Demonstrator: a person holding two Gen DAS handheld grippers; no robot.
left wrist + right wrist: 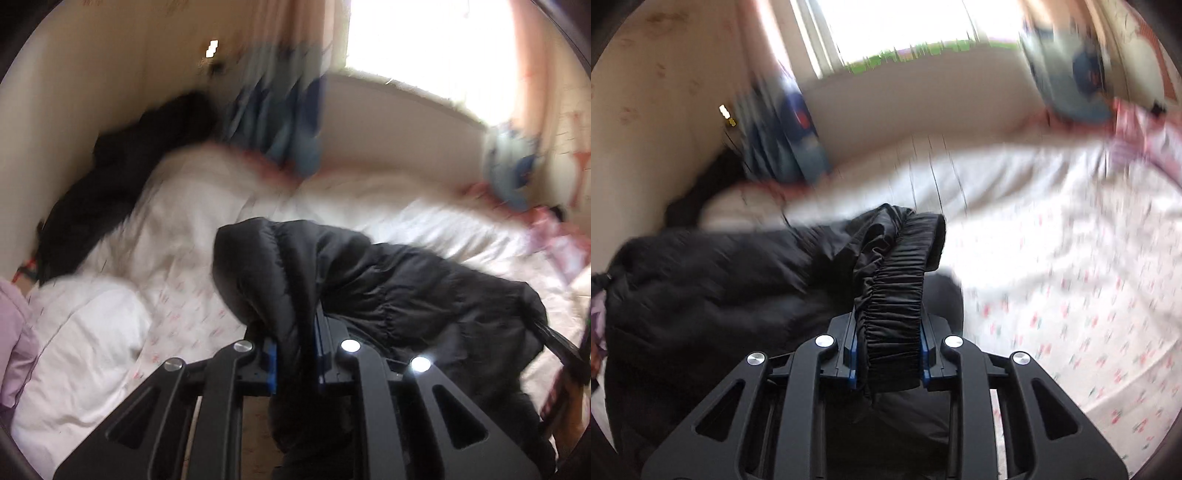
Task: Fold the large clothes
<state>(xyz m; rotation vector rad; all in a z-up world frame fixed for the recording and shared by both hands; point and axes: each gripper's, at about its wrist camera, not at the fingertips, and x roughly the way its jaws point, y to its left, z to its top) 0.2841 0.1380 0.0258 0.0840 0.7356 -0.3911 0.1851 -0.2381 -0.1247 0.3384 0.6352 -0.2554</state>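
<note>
Black quilted puffer jacket (388,280) lifted over white printed bedsheet (1052,266), left gripper (295,354) pinching its padded edge, right gripper (890,354) clamping the gathered elastic cuff (897,295), background motion-blurred.

left wrist: close, angled down over bed (192,236) | right wrist: same | shared: window wall

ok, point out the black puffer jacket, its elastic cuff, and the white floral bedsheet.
black puffer jacket (388,280), left wrist view, quilted body.
elastic cuff (892,314), right wrist view, gathered band.
white floral bedsheet (1071,295), right wrist view, bare printed area.
</note>
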